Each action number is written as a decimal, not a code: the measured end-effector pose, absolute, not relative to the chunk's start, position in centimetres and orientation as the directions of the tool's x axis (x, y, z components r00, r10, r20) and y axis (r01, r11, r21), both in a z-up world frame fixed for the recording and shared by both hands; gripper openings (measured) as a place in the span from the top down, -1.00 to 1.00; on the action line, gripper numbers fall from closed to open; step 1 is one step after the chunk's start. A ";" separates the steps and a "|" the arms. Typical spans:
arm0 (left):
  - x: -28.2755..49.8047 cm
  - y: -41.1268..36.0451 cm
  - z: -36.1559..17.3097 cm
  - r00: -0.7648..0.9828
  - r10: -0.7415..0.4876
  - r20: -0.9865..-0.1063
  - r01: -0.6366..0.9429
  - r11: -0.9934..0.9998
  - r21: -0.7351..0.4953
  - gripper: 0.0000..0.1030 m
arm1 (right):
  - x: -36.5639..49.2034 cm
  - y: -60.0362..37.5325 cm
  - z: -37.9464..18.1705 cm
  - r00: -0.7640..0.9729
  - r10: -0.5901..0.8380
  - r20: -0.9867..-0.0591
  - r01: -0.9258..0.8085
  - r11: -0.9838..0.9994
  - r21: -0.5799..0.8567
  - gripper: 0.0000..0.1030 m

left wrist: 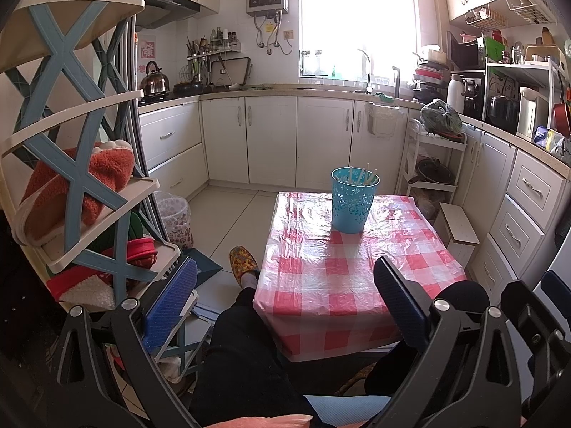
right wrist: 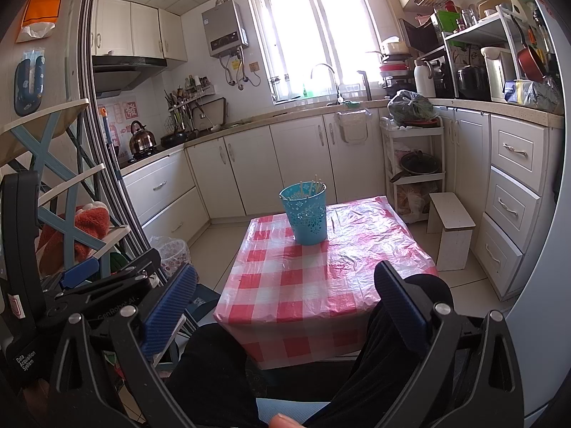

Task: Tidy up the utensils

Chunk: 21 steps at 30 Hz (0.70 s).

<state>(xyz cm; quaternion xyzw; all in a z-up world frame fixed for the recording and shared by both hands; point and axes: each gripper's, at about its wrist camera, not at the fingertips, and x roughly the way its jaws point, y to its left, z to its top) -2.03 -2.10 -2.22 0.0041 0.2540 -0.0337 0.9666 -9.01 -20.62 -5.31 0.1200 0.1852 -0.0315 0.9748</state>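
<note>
A blue perforated holder cup [left wrist: 351, 199] stands on the far part of a small table with a red-and-white checked plastic cover [left wrist: 342, 278]. Several pale chopsticks [left wrist: 362, 174] stand inside it. The cup [right wrist: 306, 214] and table [right wrist: 321, 285] also show in the right wrist view. My left gripper [left wrist: 285, 303] is open and empty, held back over the person's lap near the table's near edge. My right gripper [right wrist: 285, 303] is open and empty, also held back before the table. The left gripper's body [right wrist: 89, 285] shows at the right view's left side.
A blue-and-cream shoe rack [left wrist: 71, 164] with slippers stands close on the left. A small white stool [right wrist: 451, 230] and a white trolley [right wrist: 414, 164] stand right of the table. White kitchen cabinets [left wrist: 271, 139] line the back. A bagged bin [left wrist: 175, 217] sits on the floor.
</note>
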 end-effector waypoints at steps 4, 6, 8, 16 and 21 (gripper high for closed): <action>-2.1 -2.2 -2.2 0.869 -0.064 -0.491 0.068 0.998 -0.008 -0.85 | -9.0 -20.6 -5.3 0.929 -0.017 -0.370 0.106 0.969 0.222 -0.86; -2.2 -2.2 -2.2 0.868 -0.063 -0.493 0.069 0.998 -0.008 -0.85 | -9.0 -20.6 -5.3 0.929 -0.017 -0.369 0.106 0.969 0.222 -0.86; -2.2 -2.2 -2.2 0.867 -0.064 -0.494 0.069 0.998 -0.008 -0.85 | -9.0 -20.6 -5.3 0.929 -0.017 -0.370 0.106 0.969 0.222 -0.86; -1.4 -2.1 -2.5 0.877 -0.057 -0.477 0.049 0.998 -0.030 -0.85 | -8.8 -20.8 -5.6 0.923 -0.011 -0.384 0.103 0.970 0.220 -0.86; 1.2 -2.9 -2.7 0.862 -0.045 -0.504 0.054 0.999 0.003 -0.85 | -7.2 -21.9 -5.9 0.916 -0.007 -0.402 0.106 0.969 0.225 -0.86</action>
